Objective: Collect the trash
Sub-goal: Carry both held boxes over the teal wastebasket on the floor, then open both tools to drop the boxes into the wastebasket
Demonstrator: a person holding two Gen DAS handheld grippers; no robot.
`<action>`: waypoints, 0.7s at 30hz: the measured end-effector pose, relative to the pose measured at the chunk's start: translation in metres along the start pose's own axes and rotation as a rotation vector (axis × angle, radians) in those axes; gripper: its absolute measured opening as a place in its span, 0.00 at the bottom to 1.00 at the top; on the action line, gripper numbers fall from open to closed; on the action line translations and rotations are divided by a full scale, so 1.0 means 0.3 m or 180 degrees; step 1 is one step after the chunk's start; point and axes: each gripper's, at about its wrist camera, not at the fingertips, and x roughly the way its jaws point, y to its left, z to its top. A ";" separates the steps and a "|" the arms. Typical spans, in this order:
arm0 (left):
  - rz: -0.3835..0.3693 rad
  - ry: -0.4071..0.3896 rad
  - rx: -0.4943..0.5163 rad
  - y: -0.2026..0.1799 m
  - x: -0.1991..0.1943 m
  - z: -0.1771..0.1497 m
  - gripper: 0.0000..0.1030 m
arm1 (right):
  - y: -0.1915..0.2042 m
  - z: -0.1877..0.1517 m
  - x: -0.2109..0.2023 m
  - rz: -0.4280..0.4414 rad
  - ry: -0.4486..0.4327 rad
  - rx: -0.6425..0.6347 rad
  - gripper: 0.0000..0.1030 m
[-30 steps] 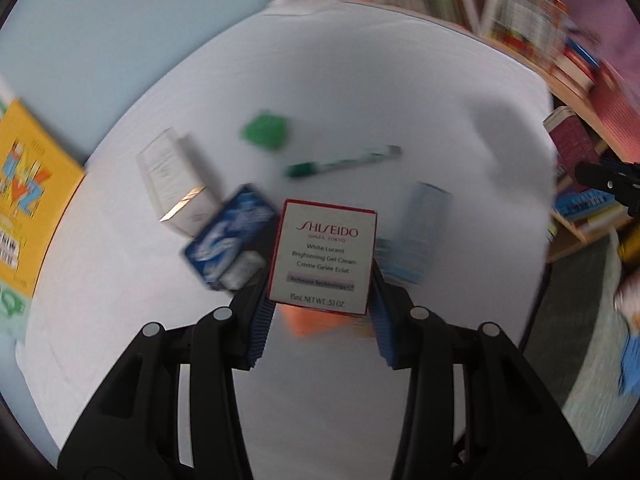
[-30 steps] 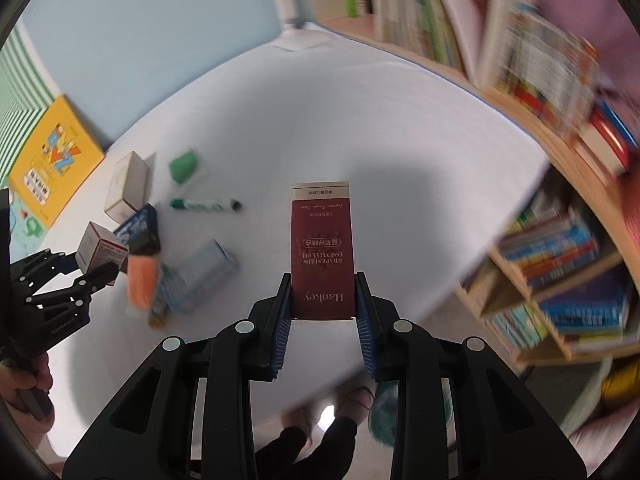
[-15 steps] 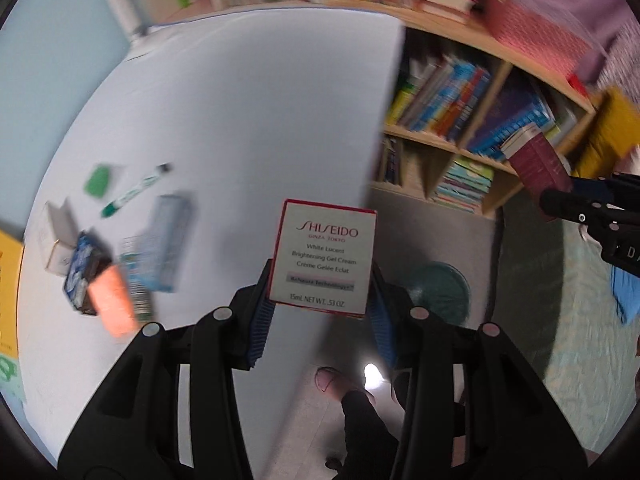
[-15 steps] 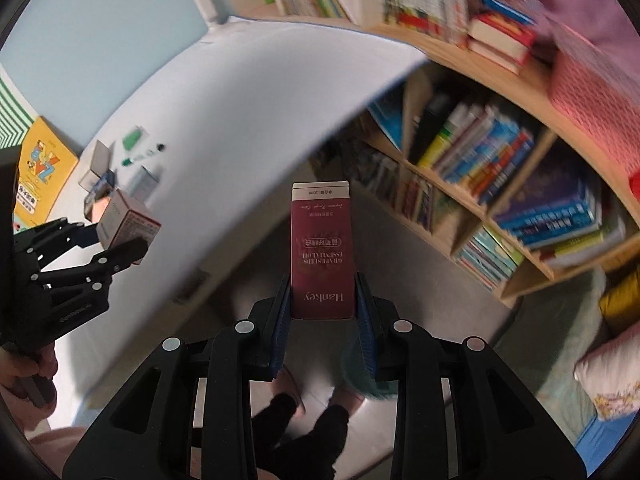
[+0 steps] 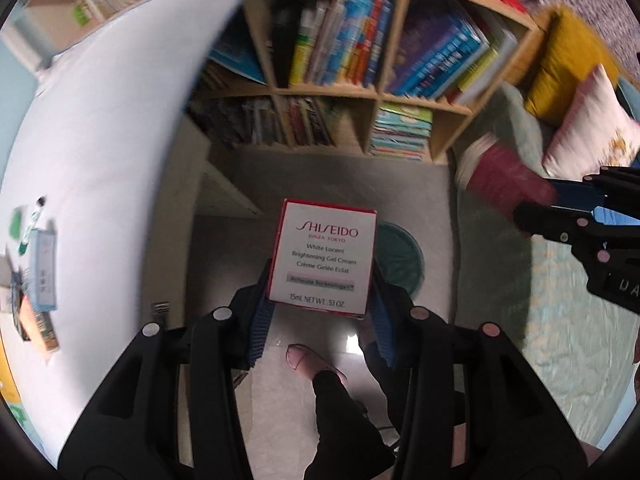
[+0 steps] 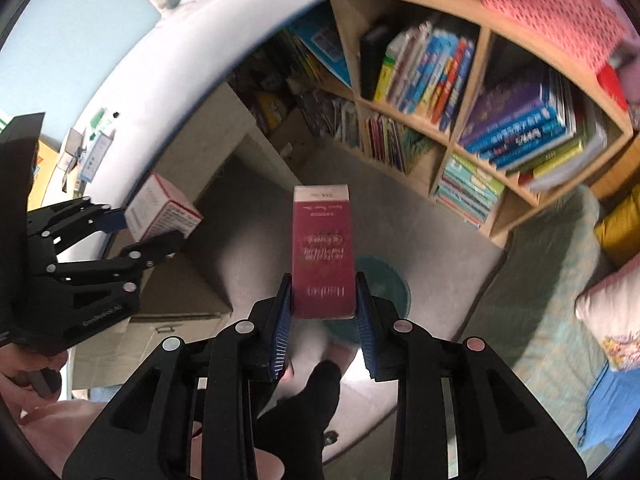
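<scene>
My left gripper (image 5: 320,312) is shut on a white Shiseido carton with a red border (image 5: 325,254), held over the floor. Just behind the carton lies a round teal bin (image 5: 400,258). My right gripper (image 6: 323,320) is shut on a tall dark red carton (image 6: 322,254), and the same teal bin (image 6: 386,280) shows behind it. In the right wrist view the left gripper (image 6: 156,228) with its white carton (image 6: 162,210) hangs at the left. In the left wrist view the right gripper (image 5: 532,204) with the red carton (image 5: 504,178) comes in from the right.
The white table (image 5: 100,140) curves along the left with several leftover cartons and a green marker (image 5: 30,224) on it. A wooden bookshelf (image 5: 360,92) full of books stands behind the bin. A person's foot (image 5: 308,362) is below, a green rug (image 5: 560,320) and cushions at right.
Both grippers have swung away from the table top and down over the floor, each still gripping its carton. The teal bin has come into view under them.
</scene>
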 end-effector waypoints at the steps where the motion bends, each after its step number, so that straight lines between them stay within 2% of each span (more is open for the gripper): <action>1: -0.0022 0.0026 0.0050 -0.024 0.013 0.002 0.40 | -0.010 -0.008 0.004 0.0015 0.0023 0.0014 0.30; 8: -0.0127 0.0150 0.0297 -0.132 0.080 0.006 0.40 | -0.059 -0.055 0.036 0.0091 0.0145 0.0084 0.30; 15: -0.0213 0.0268 0.0369 -0.166 0.143 0.018 0.40 | -0.087 -0.041 0.063 0.0120 0.0175 0.0139 0.30; 17: -0.0252 0.0313 0.0417 -0.178 0.160 0.020 0.41 | -0.094 -0.039 0.075 0.0133 0.0219 0.0149 0.33; 18: -0.0268 0.0352 0.0451 -0.186 0.169 0.021 0.47 | -0.099 -0.038 0.081 0.0127 0.0228 0.0165 0.37; 19: -0.0245 0.0375 0.0459 -0.192 0.180 0.022 0.73 | -0.106 -0.036 0.082 0.0126 0.0225 0.0190 0.59; 20: -0.0217 0.0362 0.0458 -0.194 0.184 0.022 0.86 | -0.112 -0.035 0.076 0.0141 0.0191 0.0204 0.75; 21: -0.0218 0.0331 0.0460 -0.195 0.182 0.022 0.87 | -0.115 -0.035 0.073 0.0134 0.0167 0.0206 0.75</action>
